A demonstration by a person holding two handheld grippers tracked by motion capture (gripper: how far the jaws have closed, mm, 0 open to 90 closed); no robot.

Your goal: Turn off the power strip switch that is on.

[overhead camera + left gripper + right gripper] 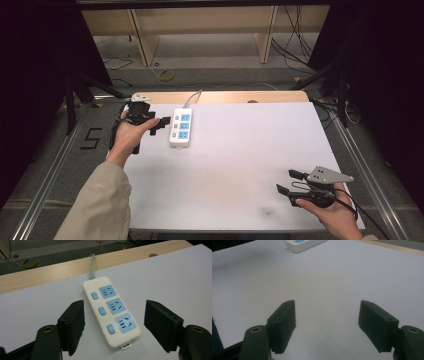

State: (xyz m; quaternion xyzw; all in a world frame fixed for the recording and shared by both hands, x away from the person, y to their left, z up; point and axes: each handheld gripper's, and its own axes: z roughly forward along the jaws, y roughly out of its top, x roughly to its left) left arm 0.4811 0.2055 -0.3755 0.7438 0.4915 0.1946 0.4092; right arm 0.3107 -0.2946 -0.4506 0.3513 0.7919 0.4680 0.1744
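A white power strip (181,127) with three blue sockets and three blue switches lies on the white table (240,165) at the back left, its grey cord running off the far edge. My left gripper (161,124) is open just left of the strip, jaws pointing at it. In the left gripper view the power strip (111,310) lies between and beyond the spread jaws of the left gripper (113,327). My right gripper (288,181) is open near the front right corner, nothing between its jaws. The right gripper view has the right gripper (327,325) over bare table, the power strip (304,244) far off.
A light wooden board (225,96) edges the table's back. Metal rails (367,175) run along both sides of the table. Beyond the table are a wooden frame (200,25) and loose cables (295,47) on the floor.
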